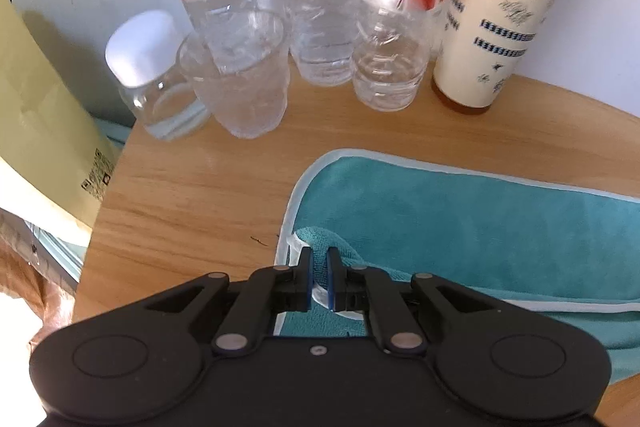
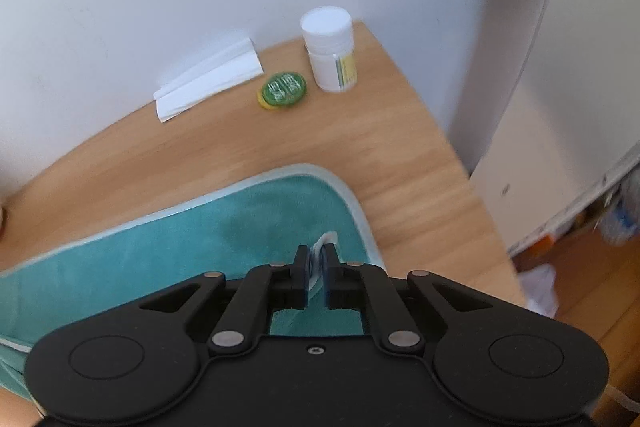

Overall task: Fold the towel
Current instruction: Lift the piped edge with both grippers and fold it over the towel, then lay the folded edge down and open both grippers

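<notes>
Both claws have the teal towel [image 1: 460, 223] by a near corner, so the step in hand looks like carrying the near edge over to the far edge for a half fold. To do it well, the two claws should travel together at the same height and pace, keeping the held edge taut between them so the white piping lands even on the far hem, and they should let go only once the corners line up.

The left claw [image 1: 319, 269] is clamped on a bunched corner of the towel, with cloth and piping squeezed between its blue pads. The right claw [image 2: 316, 267] is likewise closed on the towel's white-edged corner, which pokes up between its fingers.

The towel lies flat on the wooden surface [image 1: 192, 195], spreading away beyond each claw. Past the towel's far hem stand water bottles [image 1: 316, 7] and a lidded cup [image 1: 496, 11], near enough that a high sweep could knock them.
</notes>
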Available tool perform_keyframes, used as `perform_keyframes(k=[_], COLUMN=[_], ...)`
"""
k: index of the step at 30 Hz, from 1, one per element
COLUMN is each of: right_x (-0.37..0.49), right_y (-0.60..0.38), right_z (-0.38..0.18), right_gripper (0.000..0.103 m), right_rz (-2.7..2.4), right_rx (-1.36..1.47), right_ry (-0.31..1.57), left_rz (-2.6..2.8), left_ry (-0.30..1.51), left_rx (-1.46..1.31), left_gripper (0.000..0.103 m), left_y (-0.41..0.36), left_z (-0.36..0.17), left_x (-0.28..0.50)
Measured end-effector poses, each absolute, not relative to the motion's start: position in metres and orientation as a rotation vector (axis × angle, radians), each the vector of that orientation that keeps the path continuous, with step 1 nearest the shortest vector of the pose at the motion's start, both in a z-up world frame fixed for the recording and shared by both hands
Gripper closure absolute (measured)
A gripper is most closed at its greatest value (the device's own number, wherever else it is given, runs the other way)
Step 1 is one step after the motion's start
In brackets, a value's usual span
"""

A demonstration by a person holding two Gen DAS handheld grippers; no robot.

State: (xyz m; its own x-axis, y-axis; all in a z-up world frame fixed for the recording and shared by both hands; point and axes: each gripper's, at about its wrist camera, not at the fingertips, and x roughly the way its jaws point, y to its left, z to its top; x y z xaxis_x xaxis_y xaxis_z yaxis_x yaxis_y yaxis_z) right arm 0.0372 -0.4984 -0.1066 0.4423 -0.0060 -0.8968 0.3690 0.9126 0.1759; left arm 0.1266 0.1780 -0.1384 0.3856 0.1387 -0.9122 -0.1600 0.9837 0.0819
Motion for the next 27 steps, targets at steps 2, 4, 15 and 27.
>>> perform_keyframes(k=[2,4,15,27], right_x=[0.039,0.040,0.054,0.091], right_y=[-0.497,-0.501,-0.515,-0.523], right_z=[-0.106,-0.108,-0.102,-0.115], right_gripper=[0.090,0.090,0.100,0.099], right_rz=[-0.232,-0.224,-0.274,-0.393], right_rx=[0.367,0.422,0.580,0.665], right_ry=[1.101,1.118,1.028,0.961], left_rz=[0.183,0.174,0.182,0.271], left_ry=[1.169,1.174,1.145,1.090], left_rx=[-0.020,-0.012,-0.061,-0.128], left_gripper=[0.097,0.097,0.097,0.094], left_y=[0.179,0.179,0.182,0.181], left_z=[-0.140,-0.141,-0.136,-0.138], left_x=[0.129,0.130,0.140,0.173])
